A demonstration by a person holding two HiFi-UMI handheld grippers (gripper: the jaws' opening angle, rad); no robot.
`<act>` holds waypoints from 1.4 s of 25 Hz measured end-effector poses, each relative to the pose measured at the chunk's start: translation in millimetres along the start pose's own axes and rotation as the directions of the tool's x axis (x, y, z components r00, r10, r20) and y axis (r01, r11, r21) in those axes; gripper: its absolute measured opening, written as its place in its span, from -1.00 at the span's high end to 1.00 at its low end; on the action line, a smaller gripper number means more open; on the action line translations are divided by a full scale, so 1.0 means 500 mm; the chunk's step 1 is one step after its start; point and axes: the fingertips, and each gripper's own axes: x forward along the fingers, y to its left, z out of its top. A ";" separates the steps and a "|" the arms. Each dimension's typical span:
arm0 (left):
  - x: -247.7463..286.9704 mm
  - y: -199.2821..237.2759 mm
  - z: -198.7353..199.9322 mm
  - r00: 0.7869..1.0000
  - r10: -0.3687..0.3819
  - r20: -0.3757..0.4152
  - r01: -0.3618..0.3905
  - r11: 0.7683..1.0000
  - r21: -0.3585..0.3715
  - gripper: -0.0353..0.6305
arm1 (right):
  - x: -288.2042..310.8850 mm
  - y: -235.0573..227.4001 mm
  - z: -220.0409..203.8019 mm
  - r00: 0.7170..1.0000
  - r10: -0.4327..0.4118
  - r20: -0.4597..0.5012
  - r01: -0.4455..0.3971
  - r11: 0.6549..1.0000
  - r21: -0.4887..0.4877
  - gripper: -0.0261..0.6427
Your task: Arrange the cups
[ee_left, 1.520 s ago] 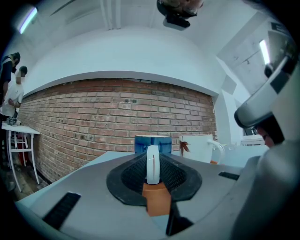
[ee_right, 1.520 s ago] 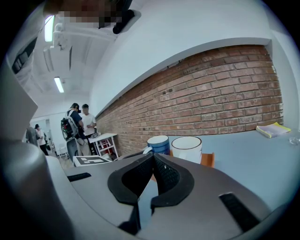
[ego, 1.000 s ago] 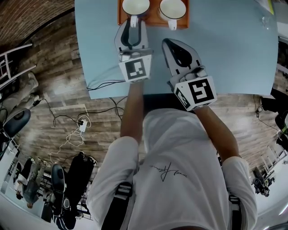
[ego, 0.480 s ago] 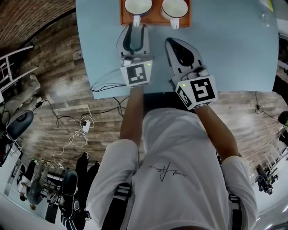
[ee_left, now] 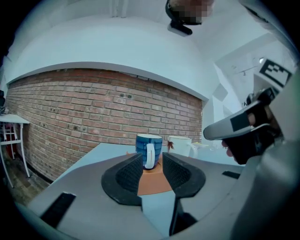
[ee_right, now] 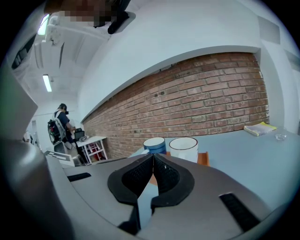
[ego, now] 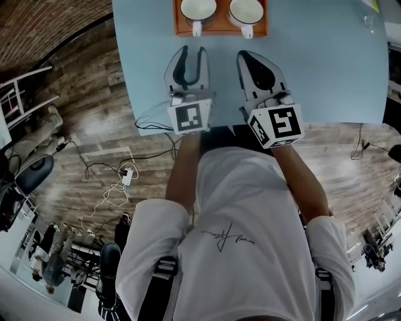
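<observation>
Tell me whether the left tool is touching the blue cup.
Apart. The head view shows bare table between the left tool and the blue cup; its jaws have just been opening, nothing between them.

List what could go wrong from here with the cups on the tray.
The left gripper, fingers just opened and empty, faces the handle of the blue ceramic mug; nudging forward could twist or tip it. The white dark-rimmed mug stands close beside, so a shove might knock them together on the orange rectangular tray.
</observation>
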 end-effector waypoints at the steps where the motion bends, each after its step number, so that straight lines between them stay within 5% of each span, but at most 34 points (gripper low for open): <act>1: -0.006 -0.003 0.007 1.000 -0.008 -0.002 0.008 1.000 -0.005 0.50 | 0.000 0.001 0.004 1.000 -0.003 0.005 0.003 1.000 -0.003 0.86; 15: -0.046 -0.006 0.110 0.998 -0.060 -0.005 0.060 0.998 -0.013 0.85 | 0.005 0.021 0.079 0.999 -0.010 0.051 0.012 0.999 -0.038 0.86; 24: -0.040 -0.019 0.158 0.998 -0.066 -0.023 0.066 0.998 -0.015 0.87 | 0.004 0.033 0.138 0.997 0.051 0.064 -0.051 0.999 -0.012 0.86; 35: -0.058 -0.071 0.229 0.987 -0.160 -0.034 0.161 0.987 0.018 0.87 | -0.043 0.070 0.186 0.989 0.143 0.047 -0.143 0.990 0.000 0.86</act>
